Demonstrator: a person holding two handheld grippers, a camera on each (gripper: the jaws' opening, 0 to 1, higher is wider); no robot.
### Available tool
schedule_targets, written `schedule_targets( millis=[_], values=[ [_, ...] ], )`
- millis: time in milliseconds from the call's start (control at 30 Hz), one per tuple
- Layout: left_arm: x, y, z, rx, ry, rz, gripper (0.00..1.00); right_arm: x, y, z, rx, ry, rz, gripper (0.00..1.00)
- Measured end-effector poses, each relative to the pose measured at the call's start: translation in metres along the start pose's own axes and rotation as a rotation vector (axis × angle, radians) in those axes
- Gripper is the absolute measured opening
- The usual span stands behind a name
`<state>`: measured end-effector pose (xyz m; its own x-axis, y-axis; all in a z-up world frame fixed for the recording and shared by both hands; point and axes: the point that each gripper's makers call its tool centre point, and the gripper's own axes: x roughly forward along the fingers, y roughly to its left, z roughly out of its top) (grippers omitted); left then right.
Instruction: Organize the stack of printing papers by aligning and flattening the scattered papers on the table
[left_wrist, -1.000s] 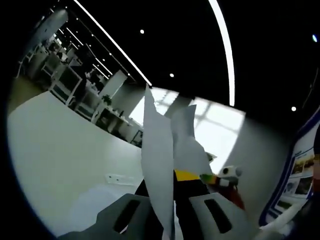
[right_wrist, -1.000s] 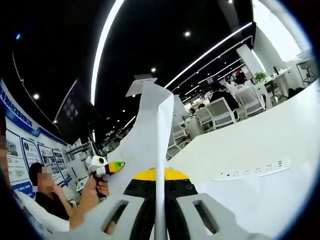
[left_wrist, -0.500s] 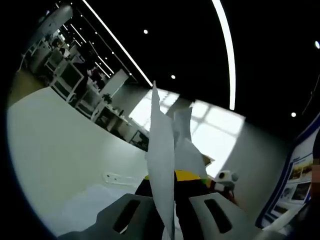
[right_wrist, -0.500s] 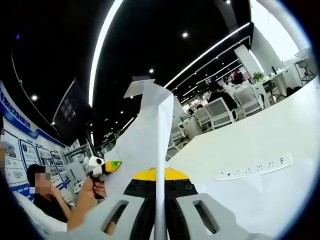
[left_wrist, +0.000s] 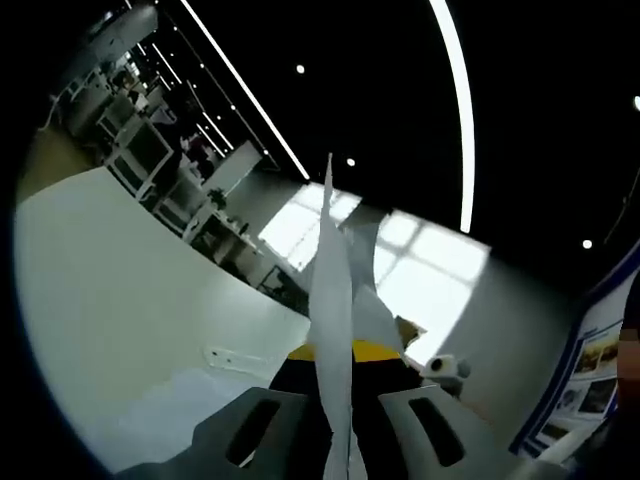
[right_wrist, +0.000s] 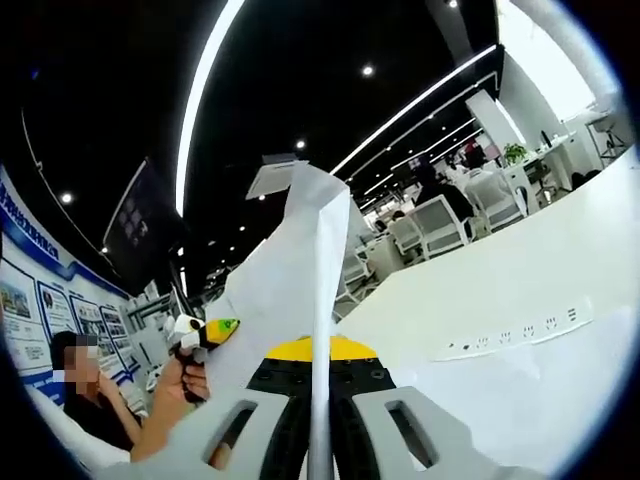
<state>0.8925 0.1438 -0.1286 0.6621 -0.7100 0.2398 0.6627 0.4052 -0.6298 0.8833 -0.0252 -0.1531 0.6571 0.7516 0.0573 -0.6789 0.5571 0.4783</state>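
Right gripper (right_wrist: 318, 425) and left gripper (left_wrist: 335, 430) each pinch the papers (right_wrist: 300, 290) edge-on, lifted above the table (right_wrist: 520, 290).
Papers: light, limp, slippery; grip opposite edges near the table, tap to align.

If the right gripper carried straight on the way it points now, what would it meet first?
Probably nothing soon: the right gripper, shut on the papers, points up over the table toward the dark ceiling. Depth is unclear.

I can read no text, label or number in either view; the wall posters (right_wrist: 22, 300) at the edge carry pictures and lines far too small and blurred for me to make out
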Motion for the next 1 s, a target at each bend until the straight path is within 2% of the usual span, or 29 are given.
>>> schedule_targets(
  millis=[333, 600, 1000],
  values=[
    [0.000, -0.004, 0.000, -0.002, -0.016, -0.021, 0.08, -0.002, 0.005, 0.005, 0.020, -0.044, 0.001, 0.00],
    [-0.001, -0.007, -0.001, -0.002, -0.022, -0.025, 0.08, 0.004, 0.011, -0.003, 0.047, -0.040, 0.020, 0.00],
    [-0.004, 0.001, 0.007, -0.029, -0.049, -0.017, 0.08, 0.003, 0.019, -0.021, 0.058, -0.058, -0.020, 0.00]
  ],
)
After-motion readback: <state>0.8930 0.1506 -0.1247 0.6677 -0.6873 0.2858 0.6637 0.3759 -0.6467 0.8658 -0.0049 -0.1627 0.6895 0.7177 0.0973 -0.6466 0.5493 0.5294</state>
